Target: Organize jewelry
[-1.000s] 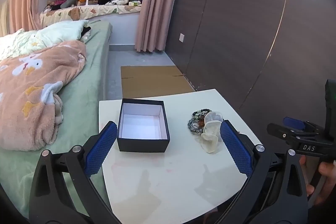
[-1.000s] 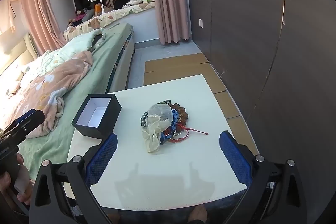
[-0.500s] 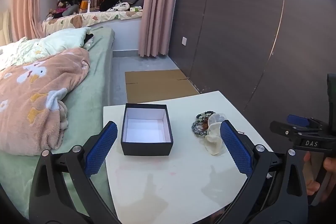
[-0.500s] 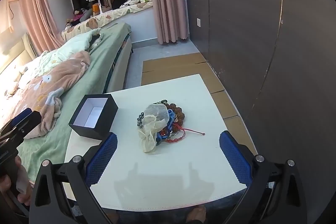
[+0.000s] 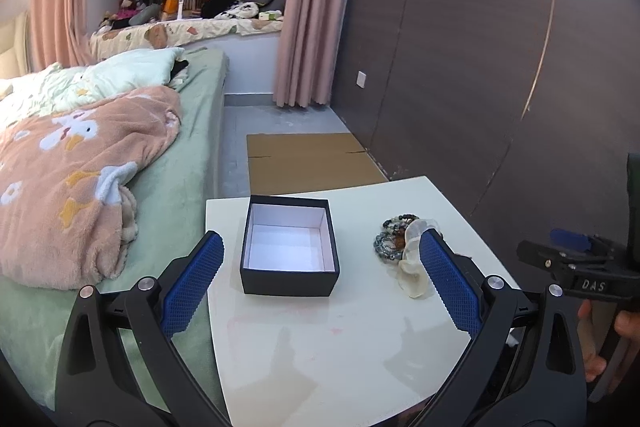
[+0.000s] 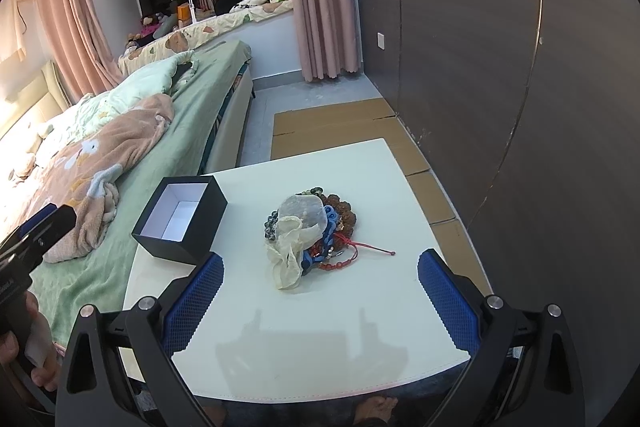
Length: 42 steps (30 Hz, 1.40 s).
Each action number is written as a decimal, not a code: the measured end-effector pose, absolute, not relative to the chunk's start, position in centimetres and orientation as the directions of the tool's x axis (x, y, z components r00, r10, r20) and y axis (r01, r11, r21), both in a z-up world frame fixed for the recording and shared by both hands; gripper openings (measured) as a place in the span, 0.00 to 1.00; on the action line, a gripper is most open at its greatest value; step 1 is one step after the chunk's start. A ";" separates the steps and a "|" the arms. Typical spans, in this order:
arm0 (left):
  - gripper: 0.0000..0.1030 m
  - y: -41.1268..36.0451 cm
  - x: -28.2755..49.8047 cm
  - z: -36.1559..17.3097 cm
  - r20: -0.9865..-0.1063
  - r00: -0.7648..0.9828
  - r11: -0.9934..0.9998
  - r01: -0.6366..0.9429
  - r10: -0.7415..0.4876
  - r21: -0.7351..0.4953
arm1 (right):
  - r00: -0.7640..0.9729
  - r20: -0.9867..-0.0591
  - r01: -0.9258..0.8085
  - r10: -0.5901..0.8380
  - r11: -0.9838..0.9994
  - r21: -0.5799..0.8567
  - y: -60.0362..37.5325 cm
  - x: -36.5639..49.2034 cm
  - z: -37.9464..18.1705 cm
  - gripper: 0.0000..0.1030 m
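White desk (image 6: 360,327), squarish, with bare surface along its near edge and right side; its left edge runs just beside the bed (image 6: 168,147), and flattened cardboard (image 6: 340,123) lies on the floor past its far edge, against a dark panelled wall (image 6: 500,67). A black box (image 5: 289,247) with a white lining sits open near the desk's left edge, nothing visible inside. The jewelry (image 6: 320,231), a heap of beaded bracelets and red cord half covered by a pale gauze pouch (image 6: 296,239), lies around the desk's middle, apart from the box. A pink blanket (image 5: 68,179) is bunched on the bed, and pink curtains (image 5: 312,7) hang at the far end of the room.

The left gripper (image 5: 320,283) hangs above the near edge facing the box, spread wide and holding nothing. The right gripper (image 6: 320,291) hangs over the near edge facing the jewelry, likewise spread wide and unladen. Each is held from behind in a hand (image 5: 608,347).
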<state>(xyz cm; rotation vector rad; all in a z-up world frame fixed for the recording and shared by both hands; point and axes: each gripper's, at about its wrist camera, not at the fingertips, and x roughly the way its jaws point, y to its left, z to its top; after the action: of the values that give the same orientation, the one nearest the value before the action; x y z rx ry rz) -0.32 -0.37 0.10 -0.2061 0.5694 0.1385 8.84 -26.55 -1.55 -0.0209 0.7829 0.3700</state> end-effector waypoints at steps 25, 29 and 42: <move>0.95 -0.3 0.1 -0.2 -0.550 0.833 0.969 -0.180 0.059 -0.169 | 0.653 -0.690 -0.321 0.312 0.939 0.121 -26.9 9.0 -1.5 0.93; 0.95 -0.4 -0.3 -0.1 -0.545 0.837 0.970 -0.176 0.058 -0.166 | 0.653 -0.692 -0.315 0.308 0.941 0.122 -27.1 9.1 -1.7 0.93; 0.95 -0.7 -0.2 0.1 -0.545 0.837 0.971 -0.171 0.054 -0.167 | 0.655 -0.690 -0.310 0.306 0.943 0.123 -27.3 9.0 -1.5 0.93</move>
<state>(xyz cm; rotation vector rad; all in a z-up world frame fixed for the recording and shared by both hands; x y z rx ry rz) -0.23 -0.74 0.09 -0.2134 0.5677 0.1203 9.04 -27.34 -1.45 -0.0062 0.7815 0.3493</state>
